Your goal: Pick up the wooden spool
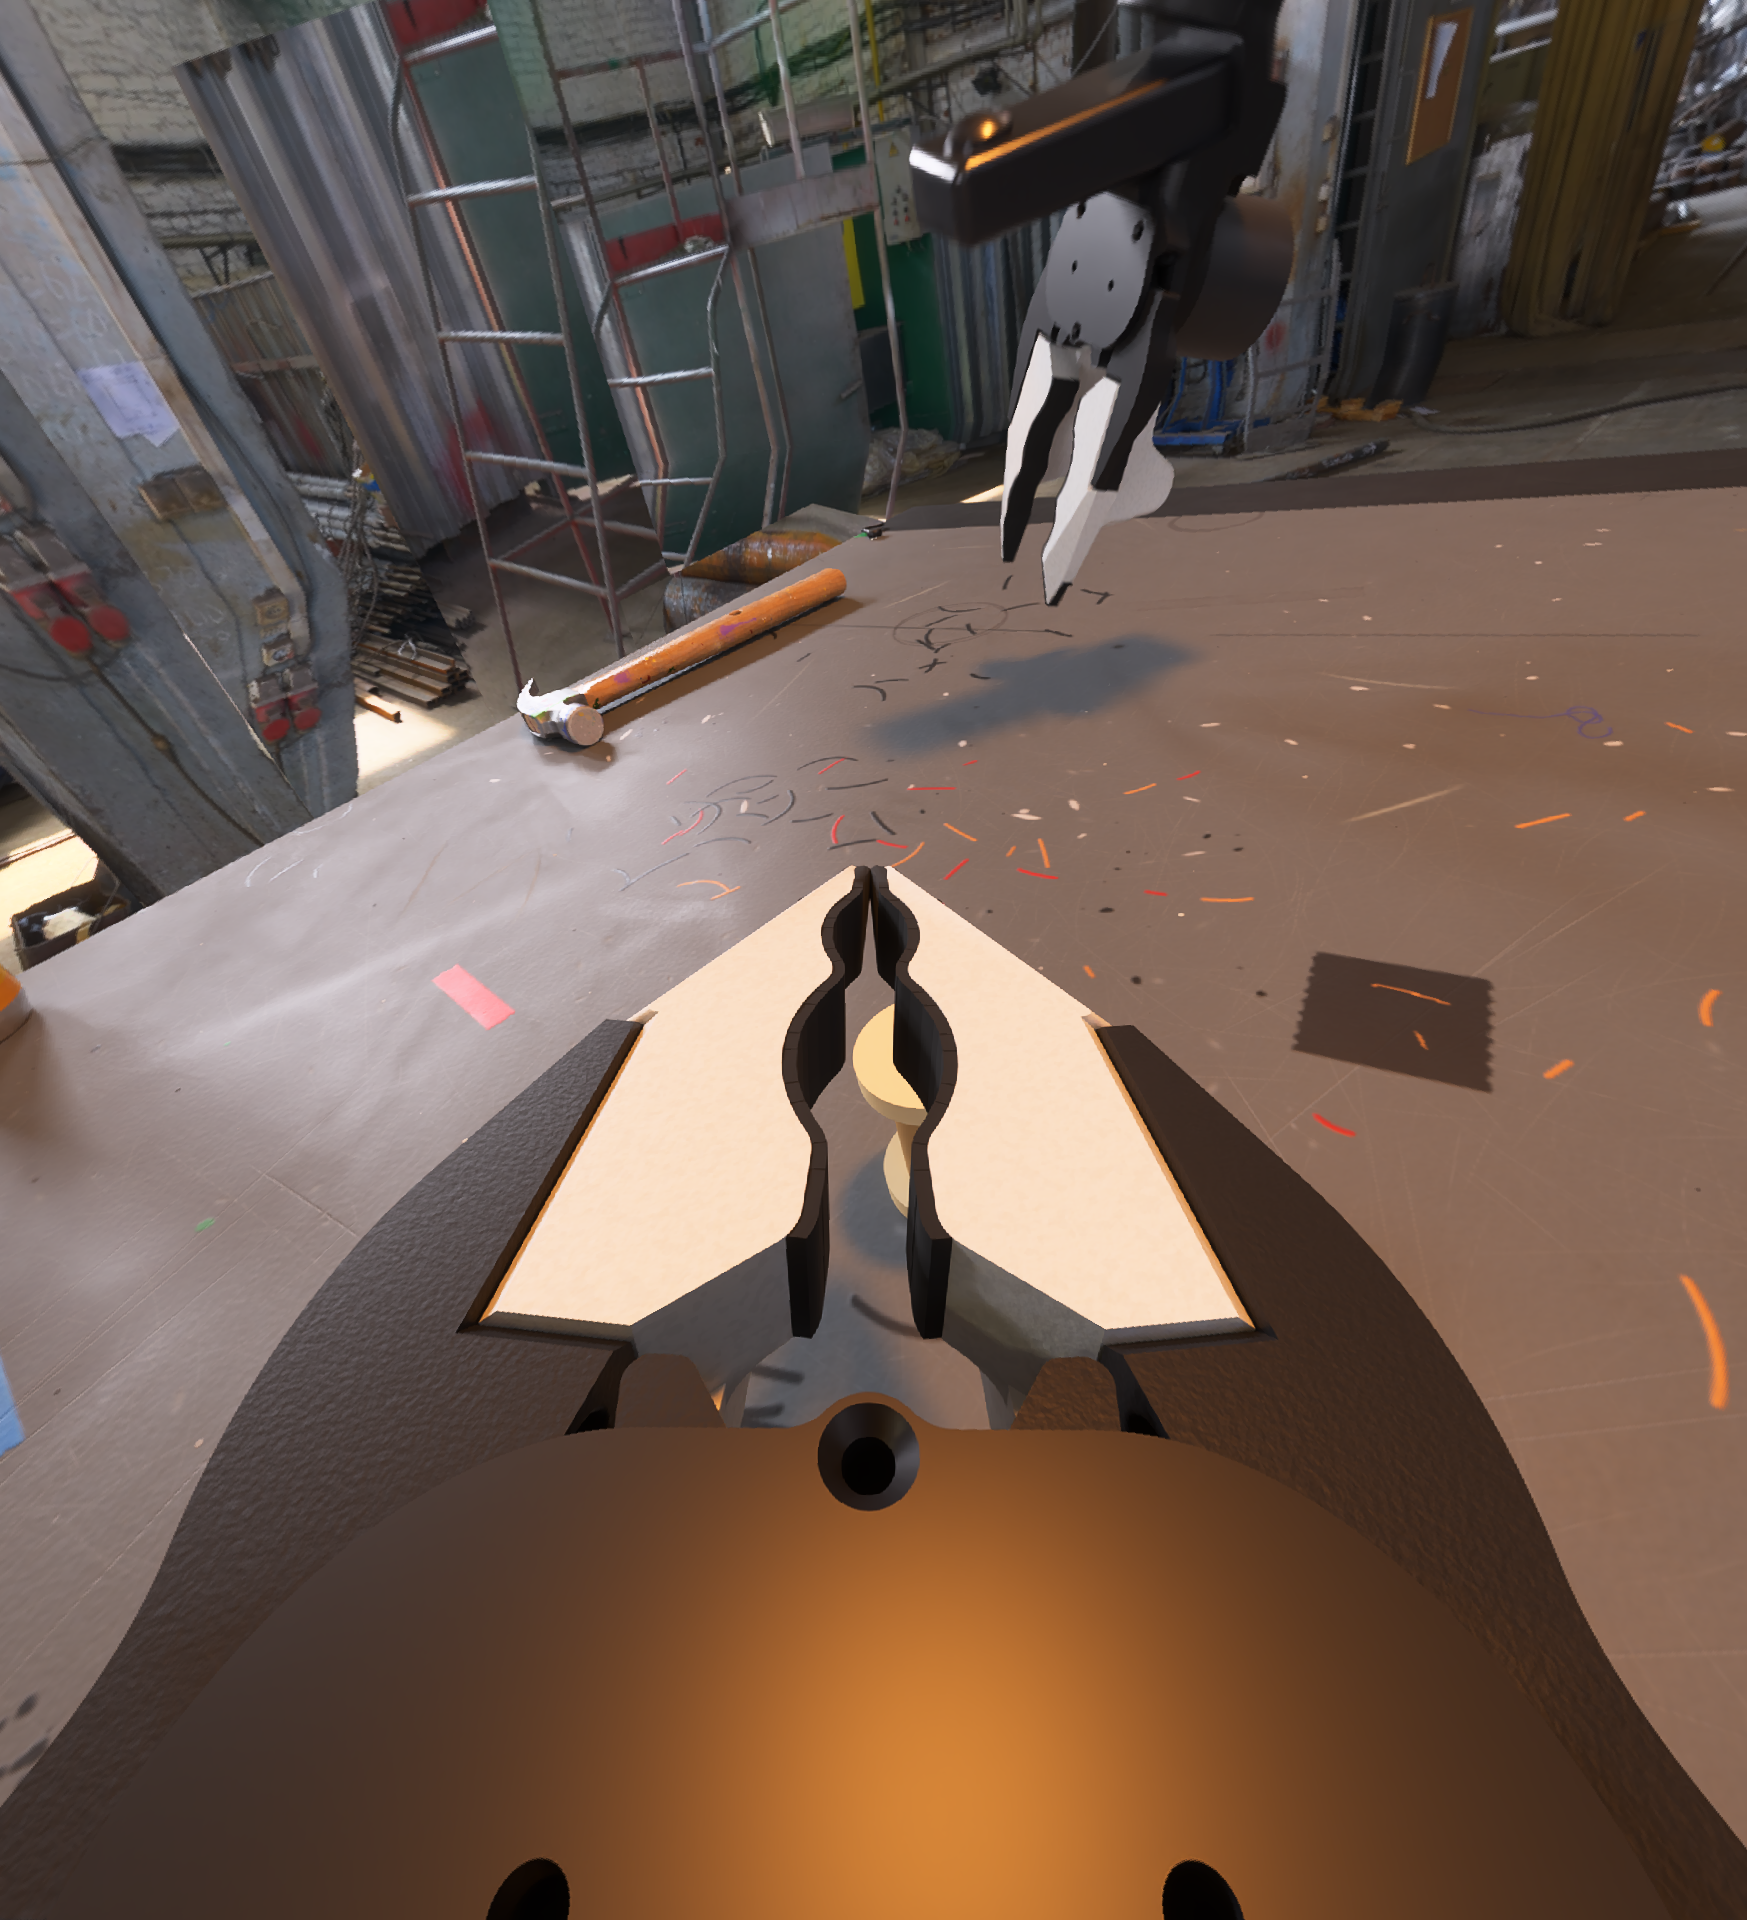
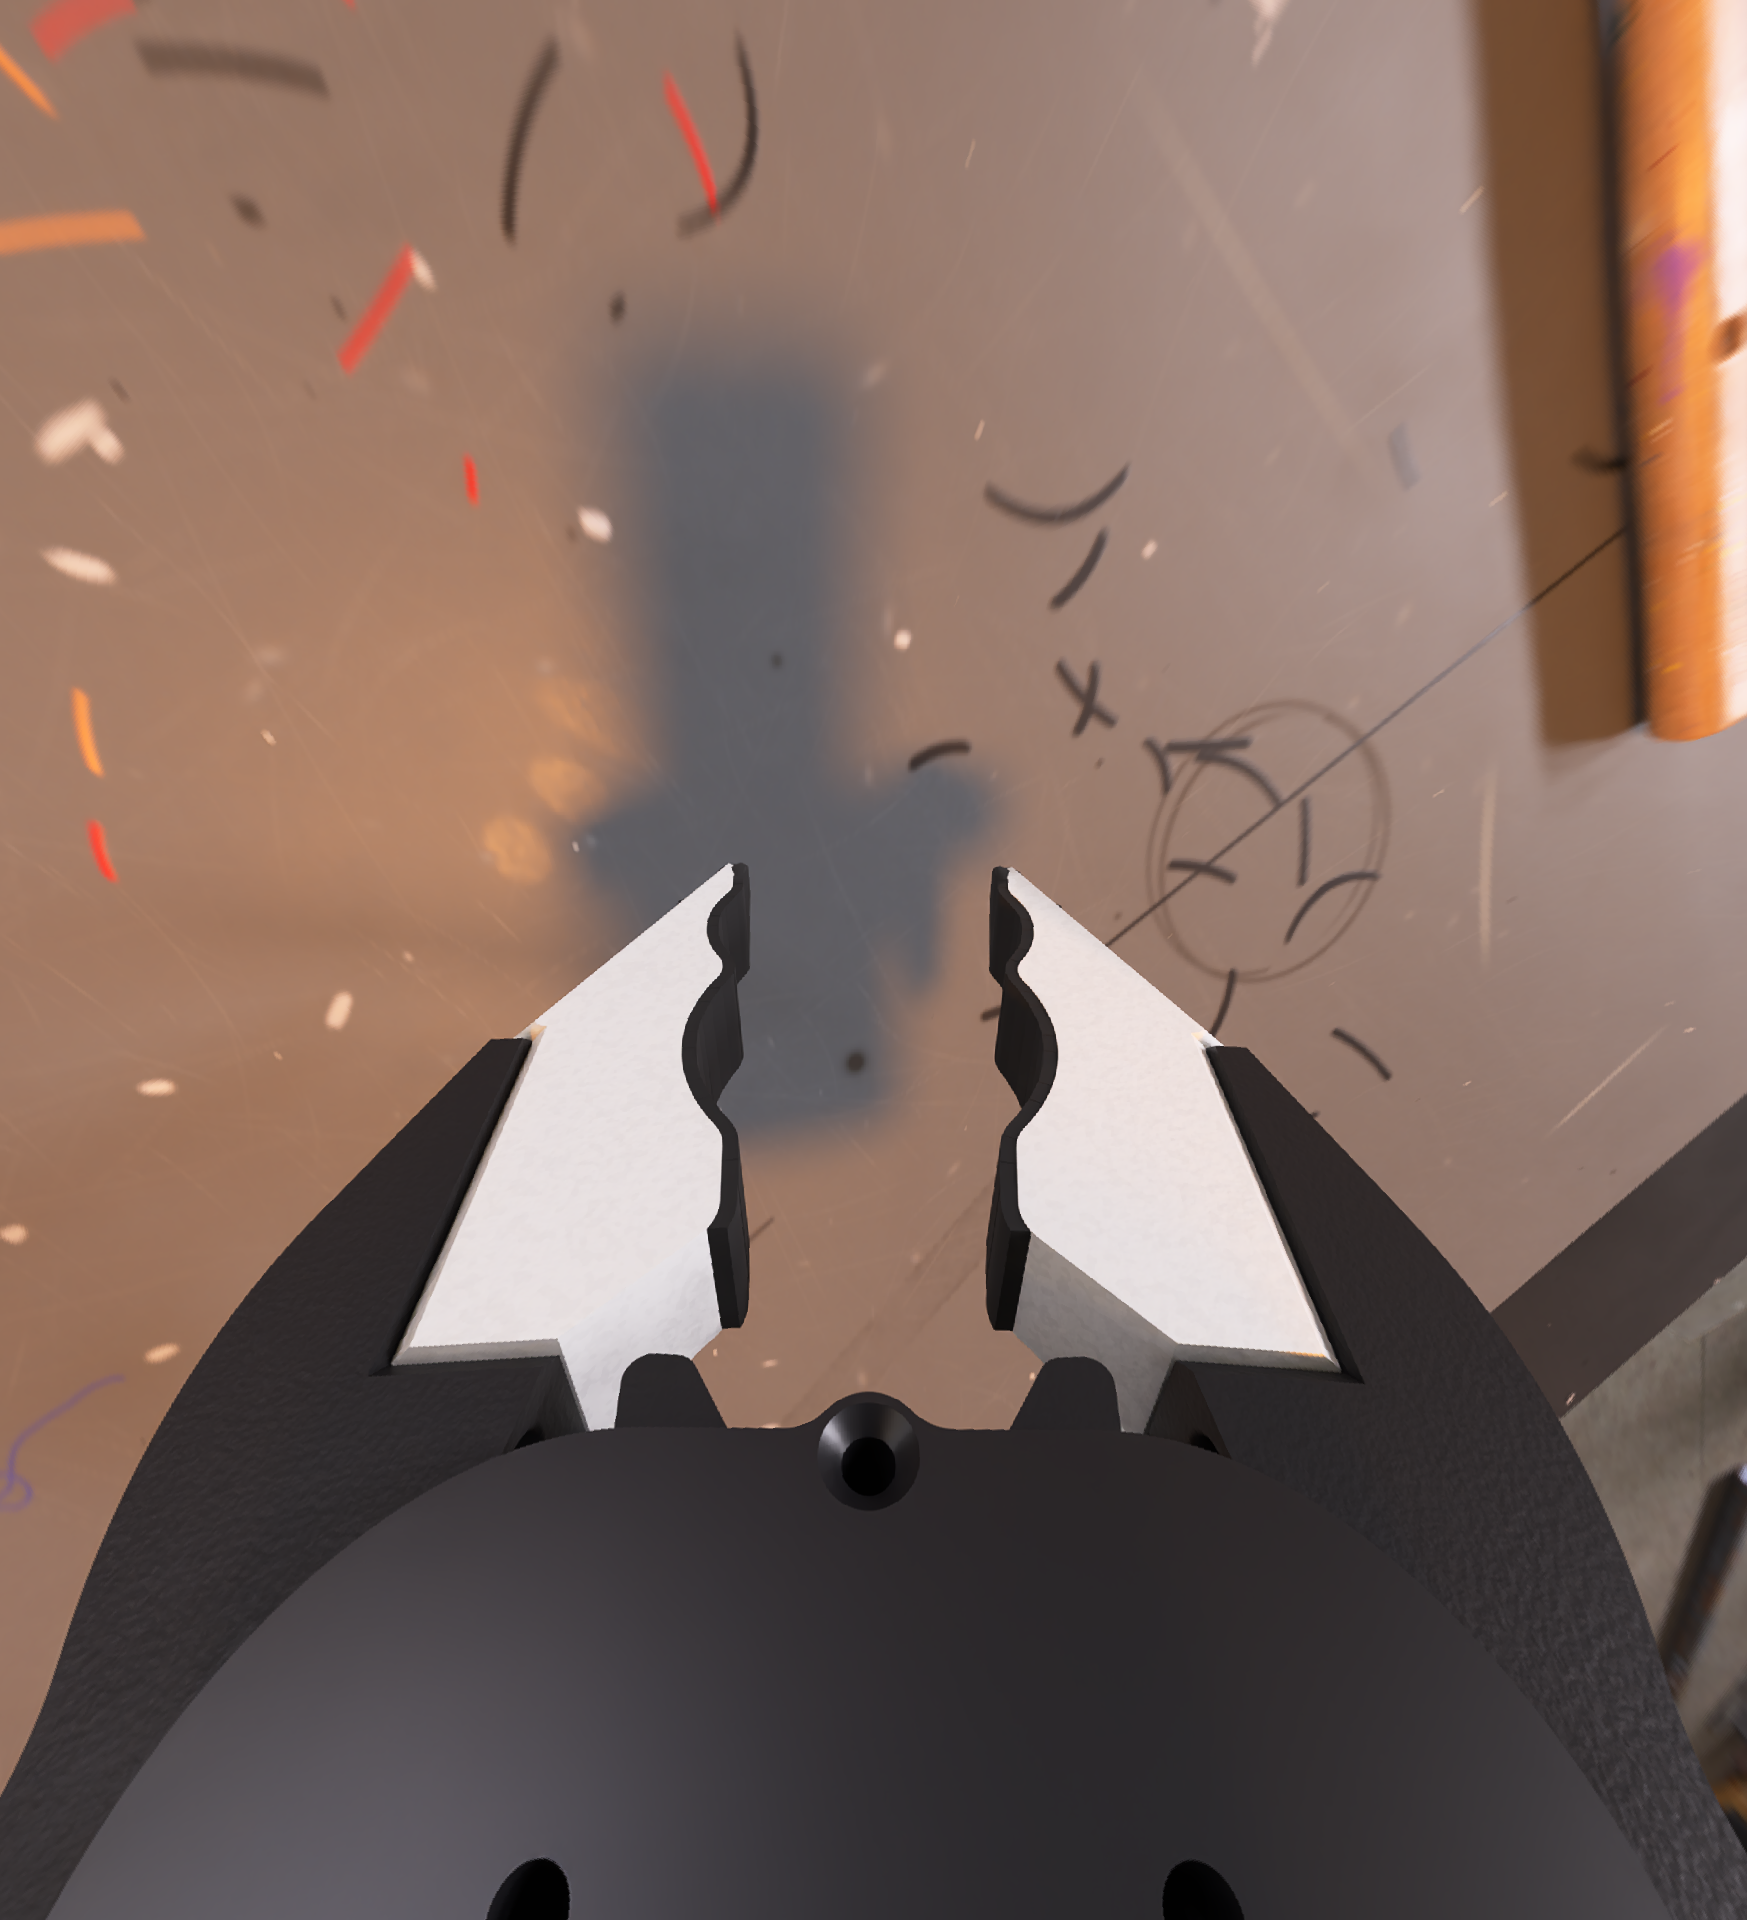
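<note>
One brown table [image 1: 329,1091], marked all over. Two grippers. Right gripper [image 2: 869,873] above table, fingers apart, nothing between them. Left gripper [image 1: 869,878] with tips together, fingers clamped on one wooden spool [image 1: 884,1070] midway down pads. One hammer [image 1: 682,649] lying far beyond left fingertips, near table edge.

Left tongs [image 1: 870,878]: fingertips meeting at the front, pinched narrow, cream finger plates with black wavy pads, pointing across the desk toward its far edge. Right tongs [image 2: 867,878]: jaws parted with a clear gap, white plates, tips aimed steeply down. In the left wrist view the right tongs [image 1: 1030,577] hang above the desk near its far edge.
</note>
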Action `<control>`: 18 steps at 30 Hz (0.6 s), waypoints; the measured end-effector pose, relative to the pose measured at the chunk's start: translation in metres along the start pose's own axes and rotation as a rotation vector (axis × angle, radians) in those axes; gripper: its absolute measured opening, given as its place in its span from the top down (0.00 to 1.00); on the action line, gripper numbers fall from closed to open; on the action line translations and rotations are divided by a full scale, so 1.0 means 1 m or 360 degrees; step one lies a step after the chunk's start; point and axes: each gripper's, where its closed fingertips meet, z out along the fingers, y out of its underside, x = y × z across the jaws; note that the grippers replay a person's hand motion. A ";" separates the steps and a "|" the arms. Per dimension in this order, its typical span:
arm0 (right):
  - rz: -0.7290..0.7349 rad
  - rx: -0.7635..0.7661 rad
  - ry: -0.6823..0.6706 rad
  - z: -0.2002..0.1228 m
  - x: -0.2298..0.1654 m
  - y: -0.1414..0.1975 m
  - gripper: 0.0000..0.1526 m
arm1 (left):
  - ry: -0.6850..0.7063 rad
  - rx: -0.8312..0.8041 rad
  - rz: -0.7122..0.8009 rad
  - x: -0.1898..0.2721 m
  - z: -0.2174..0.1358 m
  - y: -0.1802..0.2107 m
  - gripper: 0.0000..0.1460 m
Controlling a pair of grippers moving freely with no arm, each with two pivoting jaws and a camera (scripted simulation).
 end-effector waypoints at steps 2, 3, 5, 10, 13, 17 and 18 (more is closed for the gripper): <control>0.0028 0.0158 0.0060 -0.015 0.001 -0.015 0.70 | -0.0009 0.0002 -0.0007 -0.001 0.000 0.000 1.00; 0.0045 0.0241 0.0090 -0.023 0.001 -0.023 0.70 | -0.0014 0.0003 -0.0009 -0.002 -0.001 -0.001 1.00; 0.0078 0.0423 0.0144 -0.042 -0.003 -0.042 0.70 | -0.0020 0.0001 -0.0016 -0.003 -0.001 0.000 1.00; 0.0191 0.0959 0.0132 -0.094 -0.043 -0.093 0.71 | -0.0061 0.0000 -0.0032 -0.008 -0.002 -0.001 1.00; 0.0194 0.1165 0.0085 -0.114 -0.085 -0.120 0.71 | -0.0093 0.0014 -0.0058 -0.012 -0.004 -0.002 1.00; 0.0156 0.1214 -0.0015 -0.112 -0.154 -0.146 0.72 | -0.0134 0.0033 -0.0083 -0.018 -0.007 -0.004 1.00; 0.0142 0.1204 -0.0063 -0.107 -0.173 -0.152 0.72 | -0.0146 0.0039 -0.0085 -0.020 -0.007 -0.005 1.00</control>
